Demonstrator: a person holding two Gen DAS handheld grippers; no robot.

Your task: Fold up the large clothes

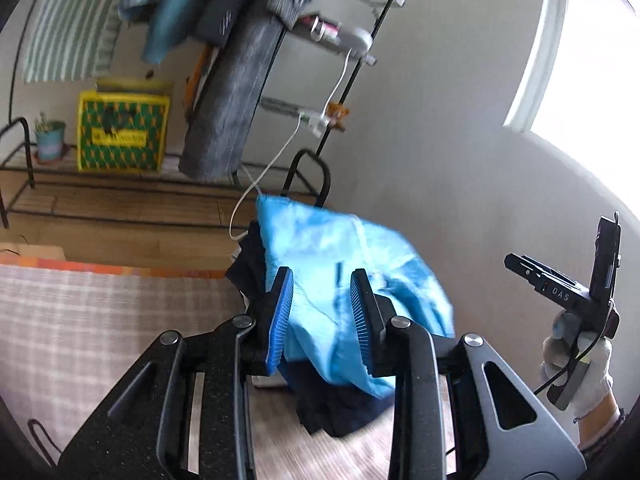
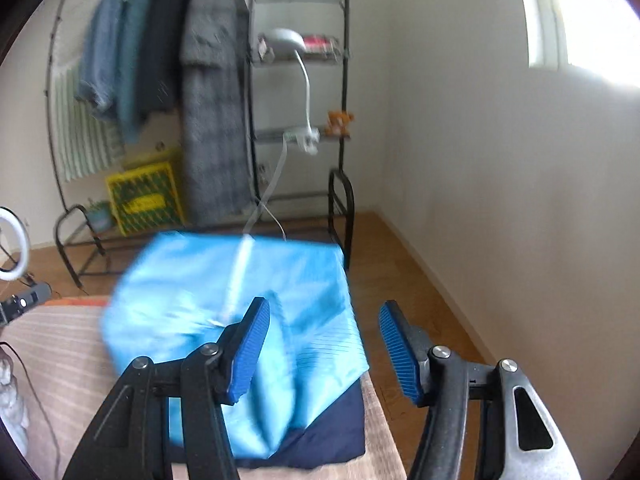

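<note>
Both tools (image 1: 322, 316) (image 2: 324, 350) above blue garment (image 2: 240, 320)

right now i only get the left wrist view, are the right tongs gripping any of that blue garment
Observer: No. In the right wrist view the right tongs stand open, with nothing between the pads.
Operator: so where does the garment sit
Observer: The blue garment looks bundled on top of a navy layer, near the corner of the beige cover.
Operator: anything off to the left there
Observer: A white ring light shows at the left edge of that view.
</note>
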